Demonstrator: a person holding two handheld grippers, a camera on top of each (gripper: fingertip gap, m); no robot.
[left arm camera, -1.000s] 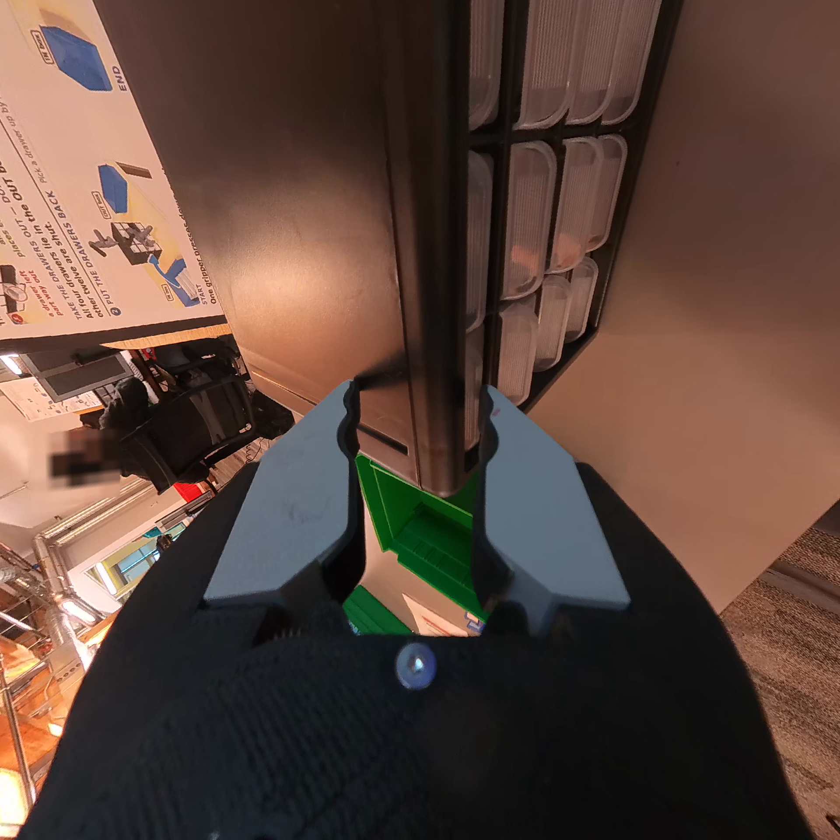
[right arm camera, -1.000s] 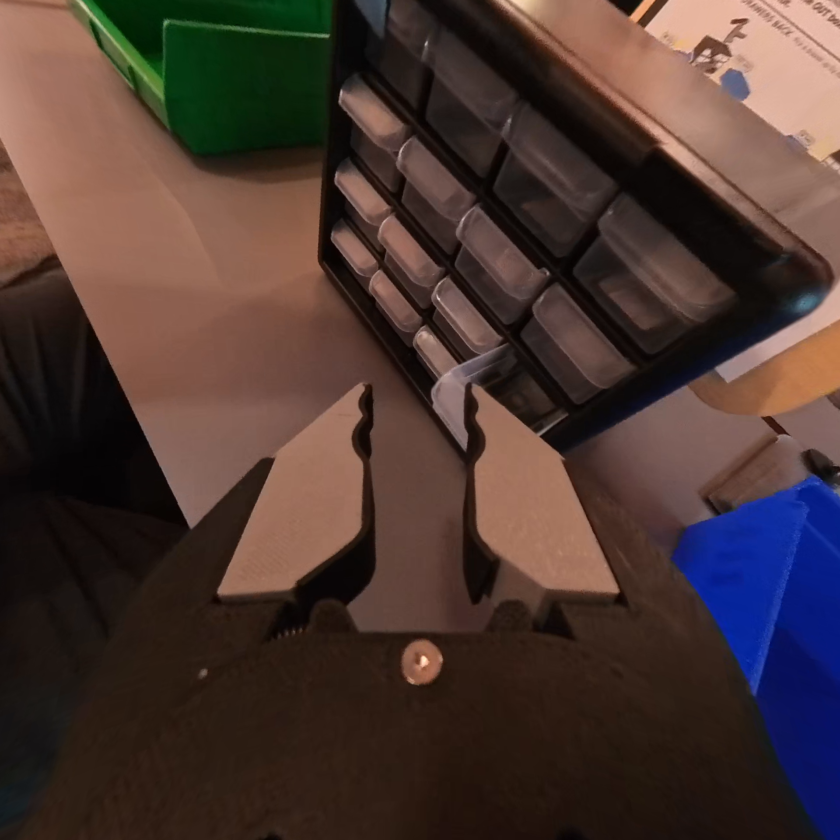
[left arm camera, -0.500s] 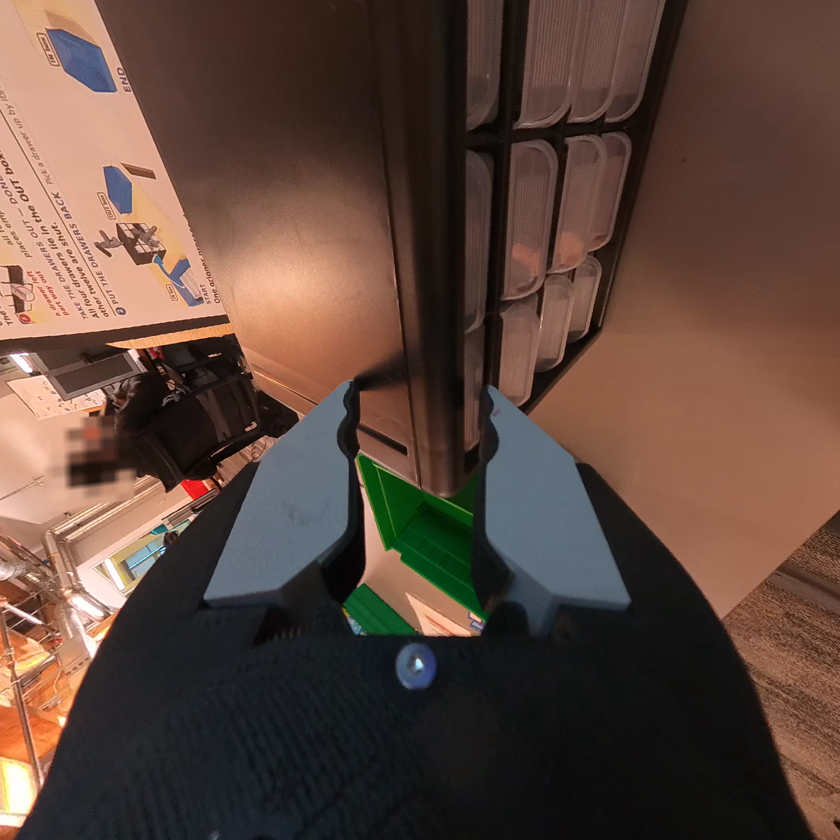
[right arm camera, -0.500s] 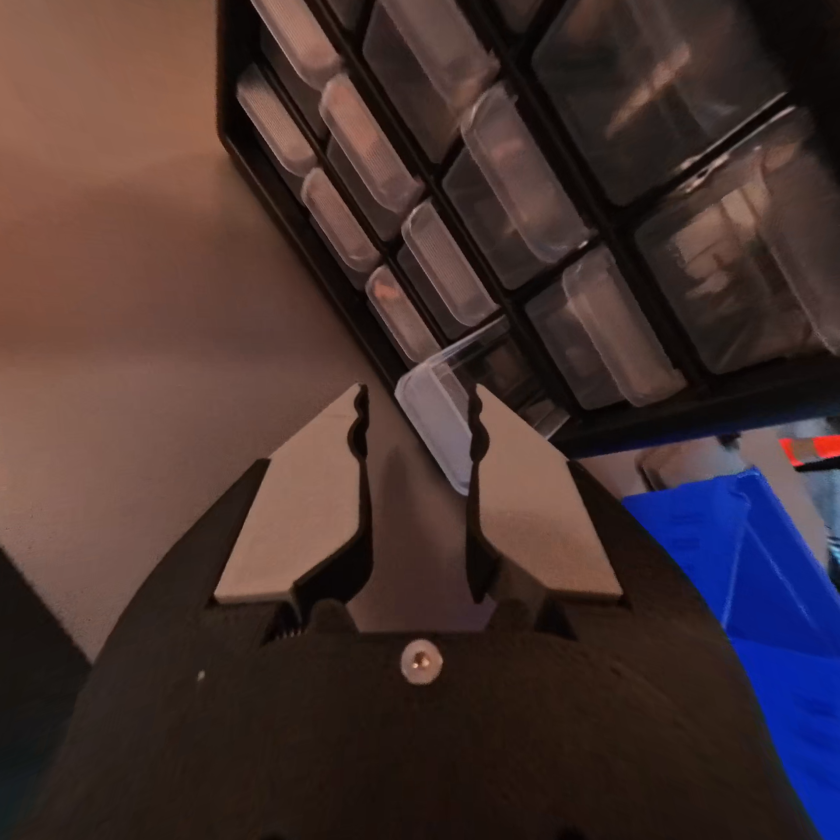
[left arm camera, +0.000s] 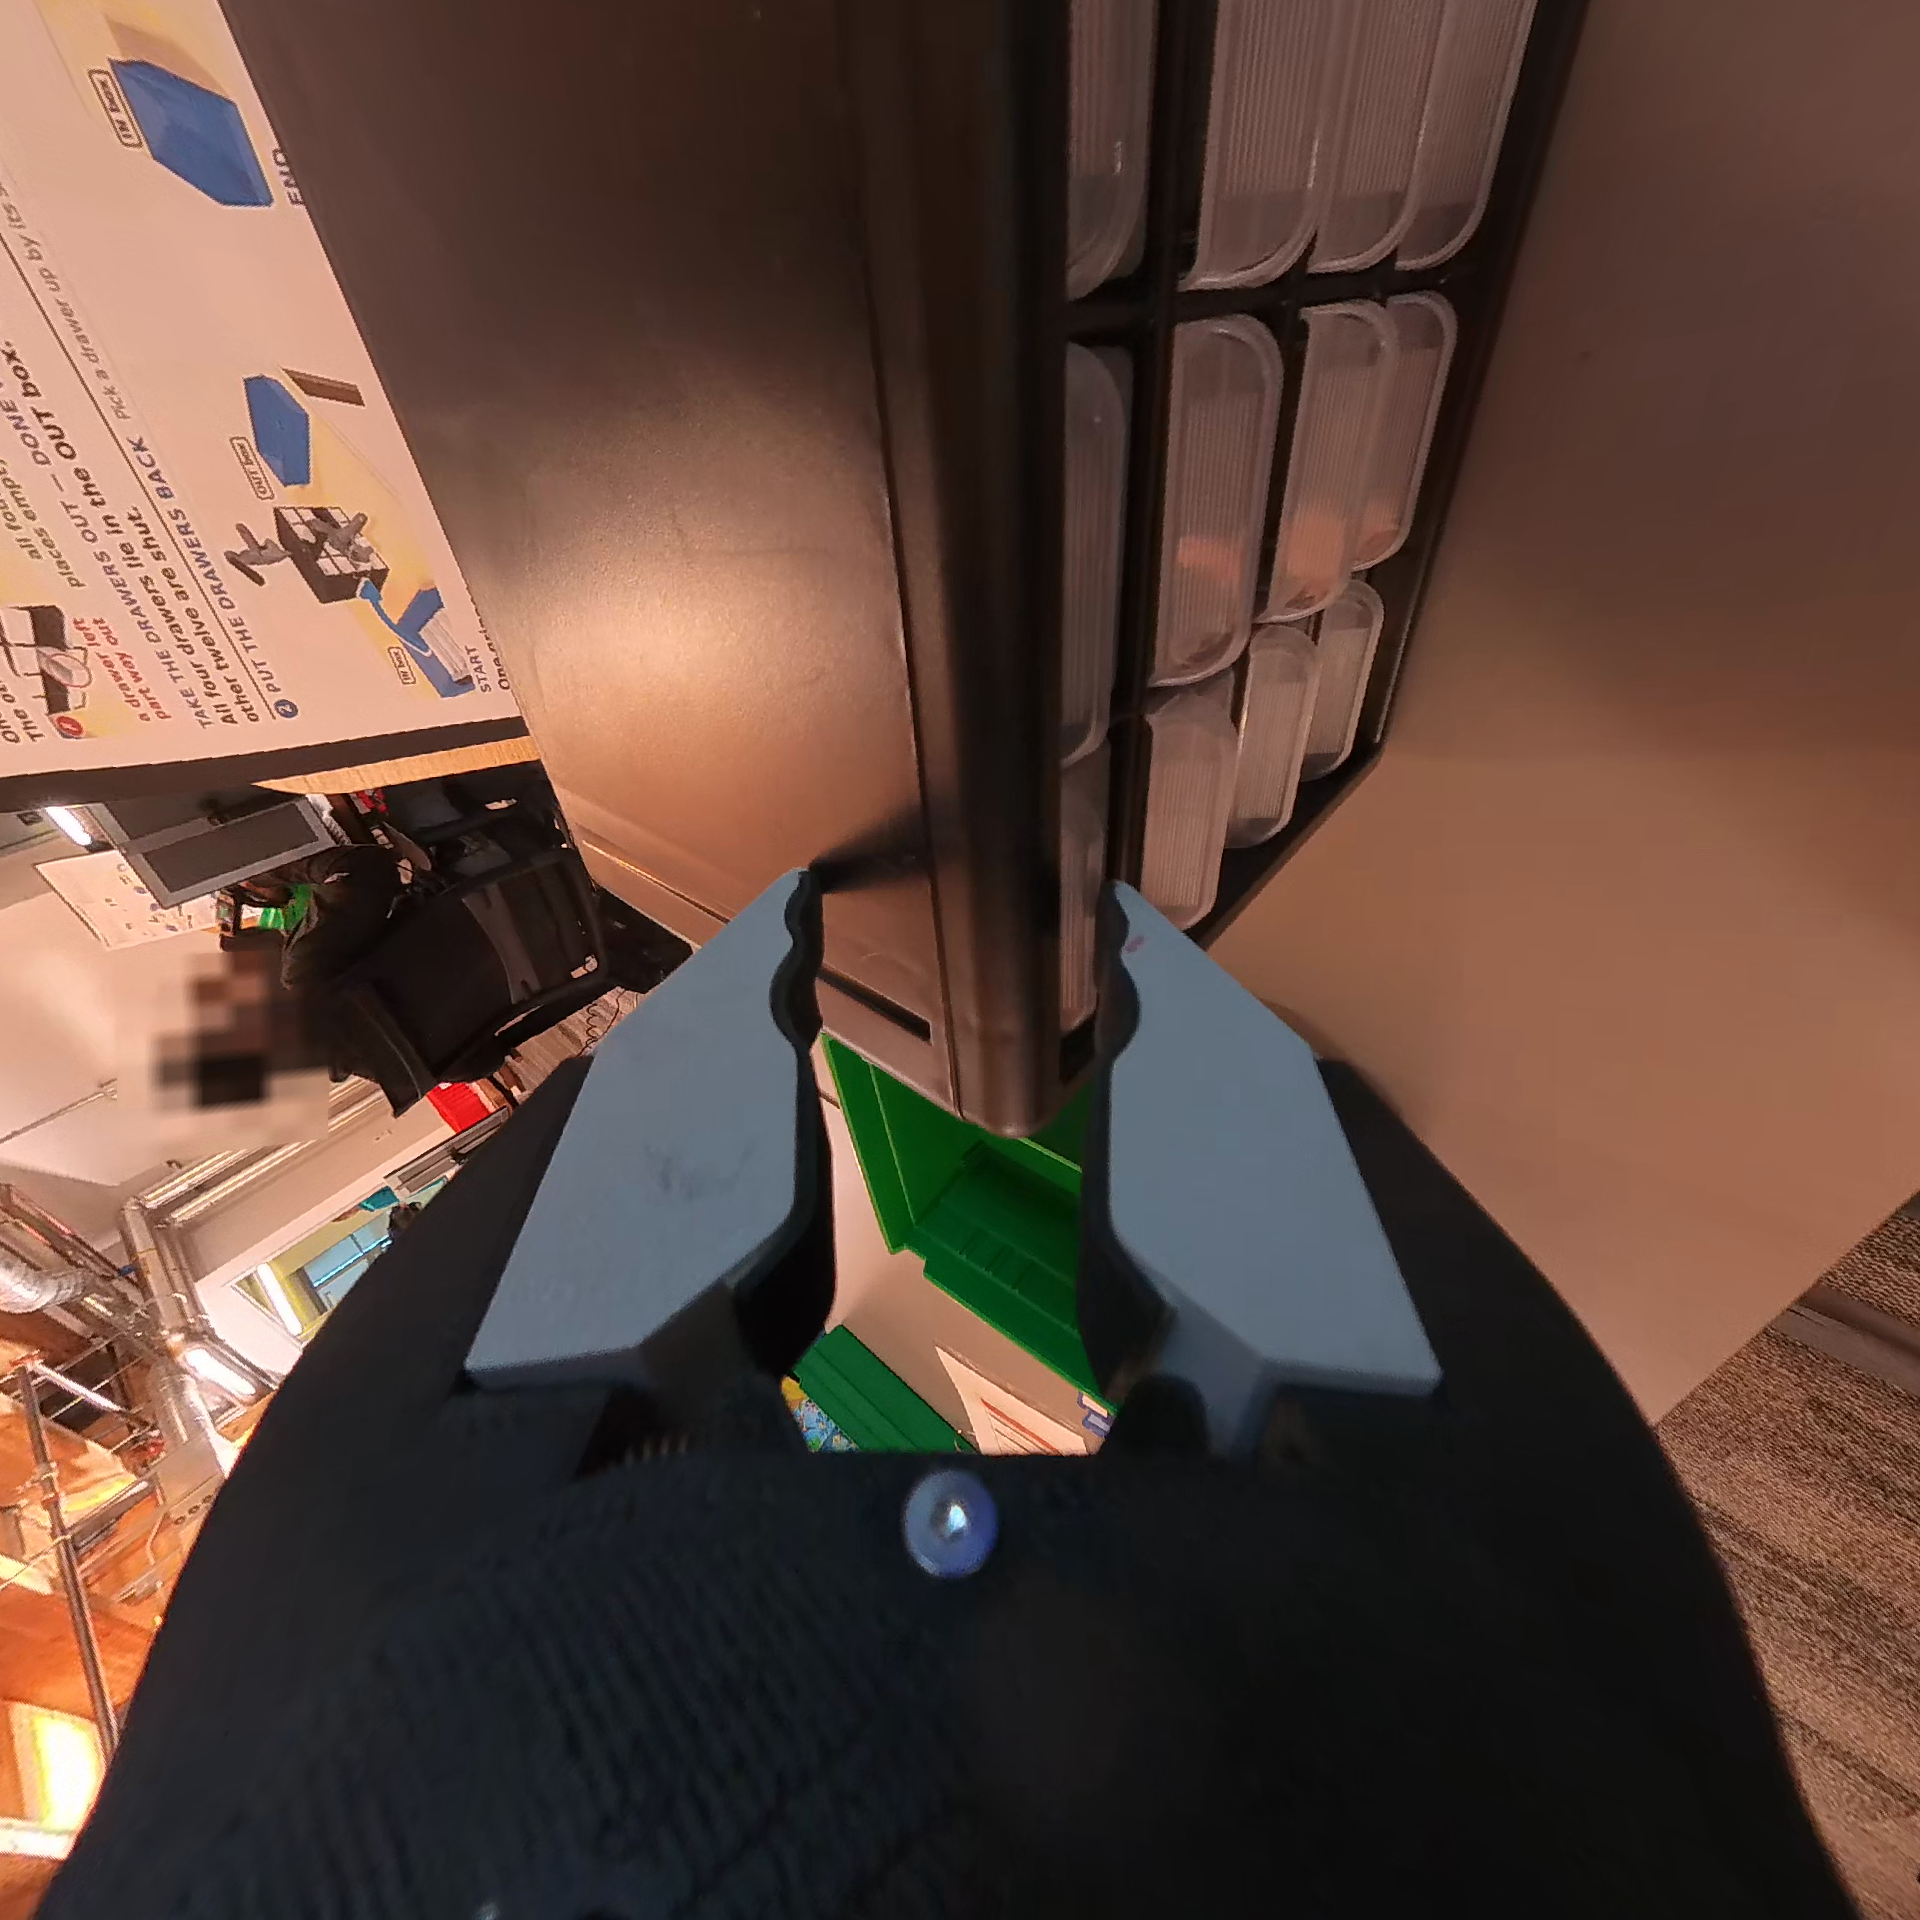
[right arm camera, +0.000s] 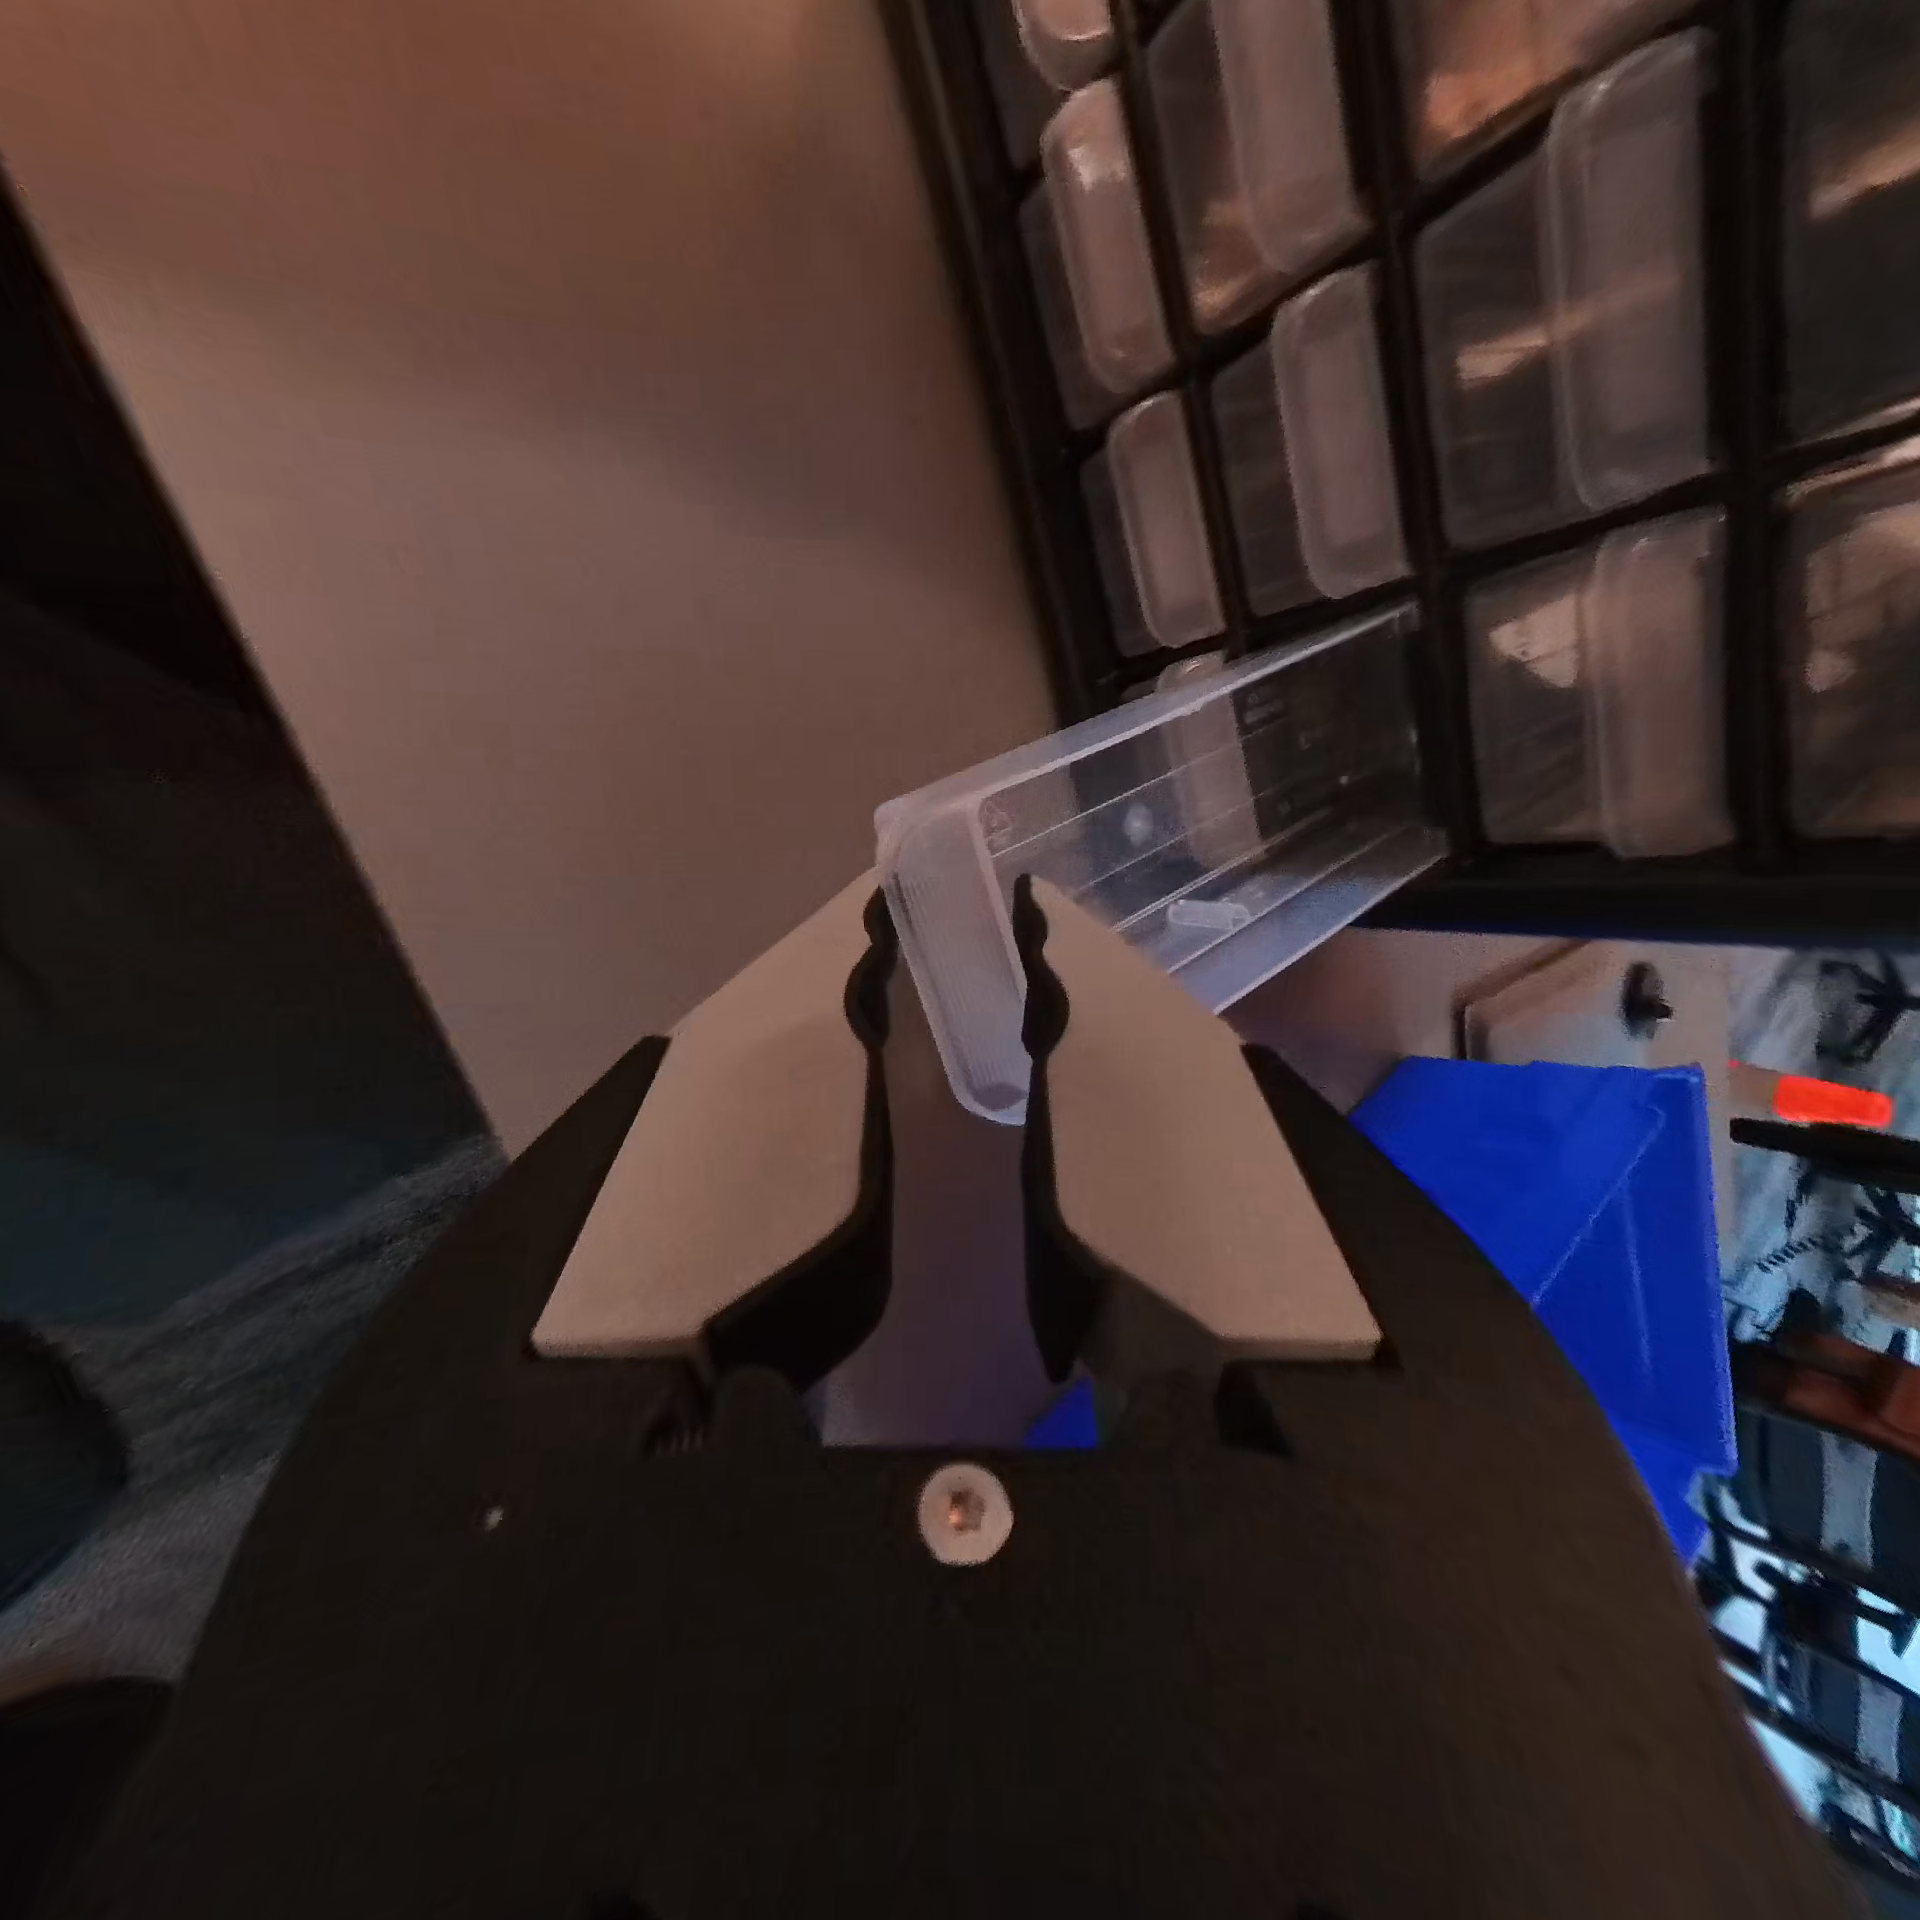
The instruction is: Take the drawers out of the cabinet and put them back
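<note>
The black cabinet (left arm camera: 675, 416) fills the left wrist view, with rows of clear drawers (left arm camera: 1216, 499) on its front. My left gripper (left arm camera: 961, 935) is shut on the cabinet's near corner, one finger on the side wall and one on the drawer front. In the right wrist view, a clear drawer (right arm camera: 1143, 831) sticks partly out of the cabinet's (right arm camera: 1439, 499) bottom row. My right gripper (right arm camera: 951, 904) is shut on that drawer's front handle. The other drawers (right arm camera: 1320, 436) sit pushed in.
A green bin (left arm camera: 977, 1216) lies beyond the cabinet. A blue bin (right arm camera: 1558, 1195) stands close to the right of my right gripper. The cabinet stands on a grey table (right arm camera: 520, 416). An instruction poster (left arm camera: 156, 416) and a seated person (left arm camera: 416, 935) are behind.
My right gripper has closed in on the bottom-row drawer, narrowed its fingers onto the handle and drawn the drawer partly out while rolling. My left gripper keeps its hold on the cabinet.
</note>
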